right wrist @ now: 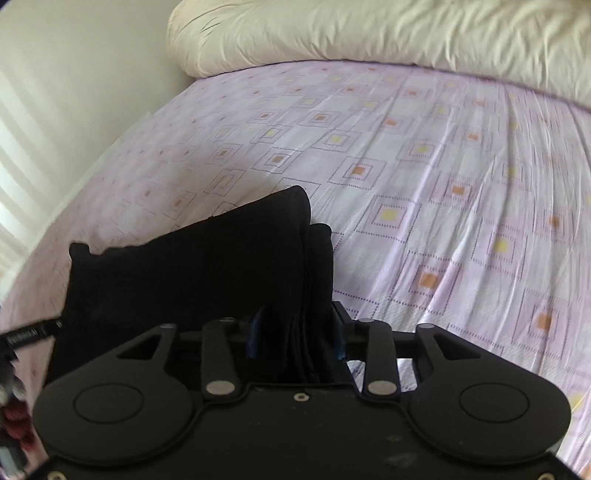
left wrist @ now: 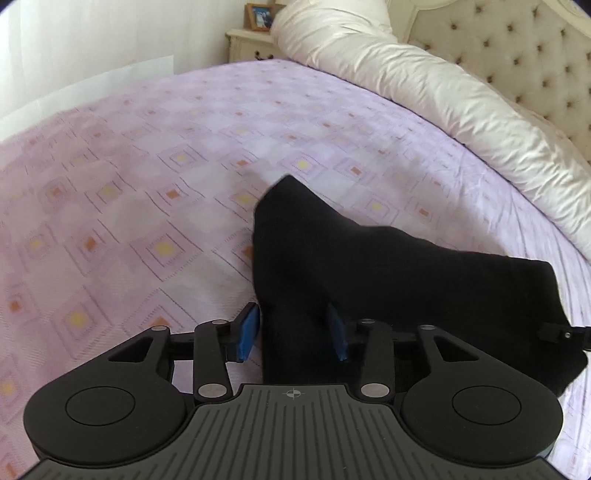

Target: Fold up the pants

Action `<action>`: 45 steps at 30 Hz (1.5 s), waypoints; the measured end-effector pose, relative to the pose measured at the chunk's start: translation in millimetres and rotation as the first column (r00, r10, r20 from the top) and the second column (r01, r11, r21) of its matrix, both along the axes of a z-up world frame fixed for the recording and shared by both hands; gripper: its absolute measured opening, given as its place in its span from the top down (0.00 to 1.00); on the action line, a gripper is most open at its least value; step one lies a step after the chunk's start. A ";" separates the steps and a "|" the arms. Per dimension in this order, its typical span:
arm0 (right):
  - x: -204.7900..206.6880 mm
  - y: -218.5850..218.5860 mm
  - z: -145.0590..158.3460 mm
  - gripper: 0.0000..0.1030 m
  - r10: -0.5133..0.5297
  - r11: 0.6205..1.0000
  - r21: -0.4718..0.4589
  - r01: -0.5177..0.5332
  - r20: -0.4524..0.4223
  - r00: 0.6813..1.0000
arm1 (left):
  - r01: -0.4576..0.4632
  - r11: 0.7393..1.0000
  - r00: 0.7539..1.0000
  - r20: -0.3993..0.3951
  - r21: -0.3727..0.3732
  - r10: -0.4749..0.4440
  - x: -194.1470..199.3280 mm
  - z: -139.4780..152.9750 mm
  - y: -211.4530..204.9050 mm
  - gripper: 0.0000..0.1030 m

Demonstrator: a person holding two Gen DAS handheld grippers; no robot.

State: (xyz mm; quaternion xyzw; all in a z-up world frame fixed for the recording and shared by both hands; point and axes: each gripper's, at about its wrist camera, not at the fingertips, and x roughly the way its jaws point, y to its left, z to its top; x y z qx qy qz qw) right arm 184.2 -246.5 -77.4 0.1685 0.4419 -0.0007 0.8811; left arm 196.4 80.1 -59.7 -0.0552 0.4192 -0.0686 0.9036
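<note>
Both grippers clamp the black pants (left wrist: 369,273), a folded bundle held up above the bed sheet (left wrist: 129,192). The left gripper (left wrist: 293,332) grips one end, the right gripper (right wrist: 297,332) the other, near the white duvet (left wrist: 424,85).

A home bedroom: a bed (left wrist: 147,155) in a lilac patterned sheet, a cream duvet (left wrist: 424,74) against a tufted headboard (left wrist: 517,44), and a nightstand (left wrist: 247,46) with a framed photo (left wrist: 258,16).

left gripper (left wrist: 295,338) fingers (left wrist: 248,334) clamp black pants (left wrist: 388,273) above the lilac bedsheet (left wrist: 129,192).
</note>
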 end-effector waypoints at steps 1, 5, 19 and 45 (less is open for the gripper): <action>0.7 2.8 3.0 0.62 0.009 1.000 -0.016 -0.009 0.001 1.000 | -0.020 0.999 1.000 0.013 0.025 0.020 -4.6 6.8 -3.0 0.63; -11.9 17.7 30.1 0.56 0.002 0.991 -0.136 0.014 0.112 0.994 | -0.012 0.998 0.993 0.115 0.060 0.005 -38.2 35.3 -20.7 0.63; -73.4 60.0 16.0 1.00 0.147 0.959 -0.258 -0.120 0.089 0.985 | -0.020 0.993 1.000 -0.013 0.114 0.022 -67.1 9.6 -45.6 0.63; -233.6 87.7 82.1 0.46 0.090 0.979 -0.200 -0.039 0.249 0.964 | -0.053 0.980 0.985 0.172 0.194 0.019 -194.8 56.9 -82.0 0.62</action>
